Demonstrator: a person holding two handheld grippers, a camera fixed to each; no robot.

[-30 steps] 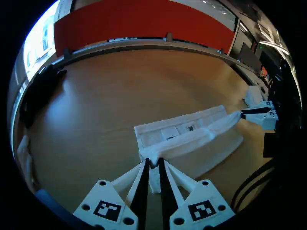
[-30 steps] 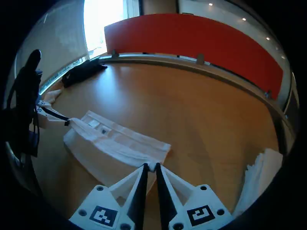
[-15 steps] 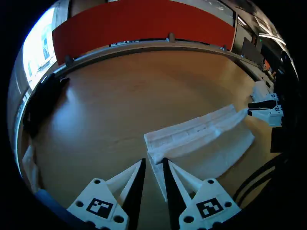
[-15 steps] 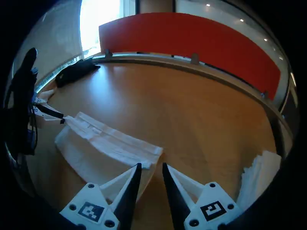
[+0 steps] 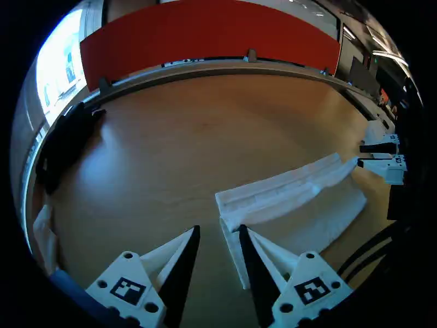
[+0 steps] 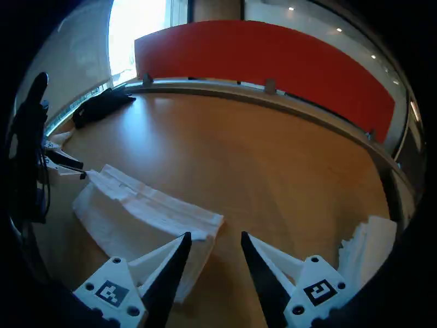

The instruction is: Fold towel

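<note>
White terry cloth, the towel [image 5: 295,202], is lying on the wooden tabletop [image 5: 180,136]. It is folded lengthwise, so that a narrower doubled band is running along its far edge over a wider layer below. In the left gripper view it is stretching from the centre out toward 3 o'clock.

The left claw [image 5: 218,229] is sitting at 6 o'clock with its two fingers spread wide apart, gripping nothing. The towel's near corner is lying just beyond the gap. Its short edge is running down beside the finger on the 5 o'clock side, though I cannot tell whether it is touching that finger.

In the right gripper view the right claw [image 6: 216,235] is likewise standing open at 6 o'clock, holding nothing. The towel's corner is lying just ahead of its finger on the 7 o'clock side, and the cloth is reaching away toward 9 o'clock. Farther off, at 3 o'clock of the left gripper view, this right claw is showing again with its fingers parted, just beside the towel's far end.

A red panel [image 6: 262,60] is running along the tabletop's far rim from 11 to 2 o'clock. A black object [image 6: 101,104] is resting on the wood at 10 o'clock, well apart from the towel. A pile of white cloths [image 6: 371,246] is sitting at 4 o'clock.
</note>
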